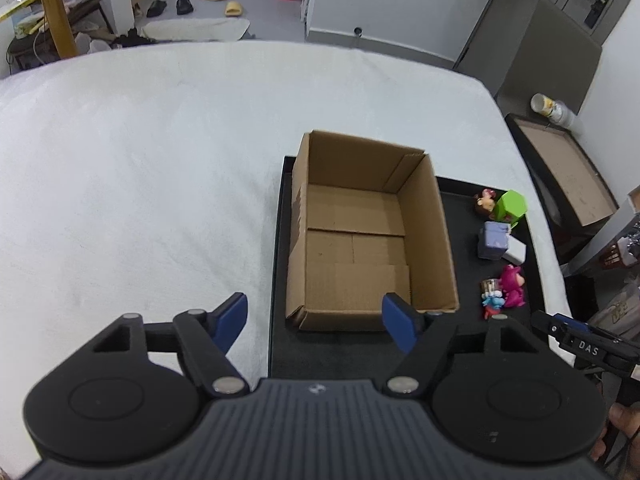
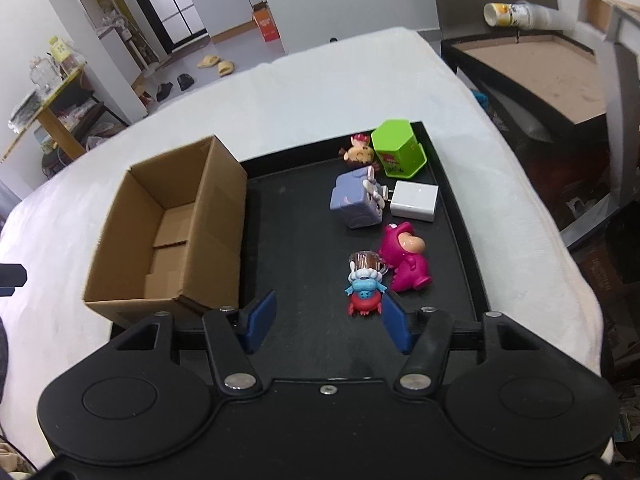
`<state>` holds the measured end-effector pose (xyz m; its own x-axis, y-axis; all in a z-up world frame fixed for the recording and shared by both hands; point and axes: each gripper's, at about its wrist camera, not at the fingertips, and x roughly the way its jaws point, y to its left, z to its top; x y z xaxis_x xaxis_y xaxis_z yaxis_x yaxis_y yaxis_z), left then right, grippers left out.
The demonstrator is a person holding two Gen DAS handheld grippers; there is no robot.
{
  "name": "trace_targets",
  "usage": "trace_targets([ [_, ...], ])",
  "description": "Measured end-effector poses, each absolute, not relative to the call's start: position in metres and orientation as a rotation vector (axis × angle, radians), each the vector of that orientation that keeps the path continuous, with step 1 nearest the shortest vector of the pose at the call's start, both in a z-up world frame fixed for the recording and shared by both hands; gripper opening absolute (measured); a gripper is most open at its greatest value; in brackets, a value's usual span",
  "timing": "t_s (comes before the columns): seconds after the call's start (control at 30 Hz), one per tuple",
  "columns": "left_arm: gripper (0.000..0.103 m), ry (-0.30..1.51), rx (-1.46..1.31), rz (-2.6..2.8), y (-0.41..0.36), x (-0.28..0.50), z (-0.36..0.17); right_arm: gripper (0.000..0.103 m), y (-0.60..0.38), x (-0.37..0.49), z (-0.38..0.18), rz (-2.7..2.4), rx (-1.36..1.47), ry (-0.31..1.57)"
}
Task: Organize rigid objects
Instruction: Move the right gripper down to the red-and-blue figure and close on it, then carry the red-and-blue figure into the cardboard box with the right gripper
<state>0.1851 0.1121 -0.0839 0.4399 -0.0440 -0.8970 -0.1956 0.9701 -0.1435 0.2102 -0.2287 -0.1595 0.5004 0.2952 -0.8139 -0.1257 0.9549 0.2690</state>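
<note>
**Cardboard box empty, toys all lined up on the tray**

Cardboard first: from the left wrist camera, the open cardboard box (image 1: 360, 236) sits on the left part of a black tray (image 1: 320, 352), which lies on a white padded surface (image 1: 140, 180). Nothing is inside the box. The left gripper (image 1: 314, 320) hovers over the tray's near edge with its blue fingers (image 1: 230, 318) spread wide, holding nothing. Off to the right of the box you can see the toys in a row along the tray's right side: a green hexagonal container (image 1: 510, 206), a purple cube toy (image 1: 494, 240) and a pink dinosaur figure (image 1: 512, 286). The tip of the other gripper pokes in at the right edge.

Right wrist camera: the right gripper (image 2: 328, 322) is also released, fingers (image 2: 262, 320) apart and empty. A small blue and red figure (image 2: 364, 290) stands just ahead of the right finger, close to it, but I can't tell if they touch. Behind it is a tiny clear mug (image 2: 366, 260), touching the pink dinosaur figure (image 2: 406, 256). Further back there's the purple cube toy (image 2: 358, 200) beside a white charger block (image 2: 414, 202), then the green hexagonal container (image 2: 398, 152) with a small brown-haired figure (image 2: 360, 150) next to it. The cardboard box (image 2: 168, 232) is on the left.
</note>
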Motion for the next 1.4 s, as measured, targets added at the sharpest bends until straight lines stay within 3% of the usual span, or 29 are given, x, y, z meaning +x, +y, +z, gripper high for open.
trace_targets([
  [0.3, 0.072, 1.166, -0.255, 0.113, 0.119, 0.212, -0.117, 0.058, -0.220, 0.235, -0.202, 0.210, 0.174, 1.093],
  [0.83, 0.048, 1.255, -0.334, 0.115, 0.131, 0.247, -0.170, 0.058, -0.203, 0.256, -0.245, 0.168, 0.073, 1.166],
  [0.97, 0.046, 1.269, -0.381, 0.133, 0.133, 0.256, -0.177, 0.058, -0.196, 0.260, -0.247, 0.163, 0.027, 1.148],
  [1.07, 0.042, 1.263, -0.389, 0.159, 0.135, 0.258, -0.179, 0.054, -0.191, 0.265, -0.247, 0.158, -0.006, 1.142],
  [1.17, 0.041, 1.256, -0.402, 0.153, 0.139, 0.263, -0.184, 0.039, -0.188, 0.271, -0.246, 0.144, -0.043, 1.140],
  [1.4, 0.039, 1.307, -0.445, 0.075, 0.143, 0.275, -0.200, 0.039, -0.184, 0.282, -0.239, 0.181, -0.088, 1.208],
])
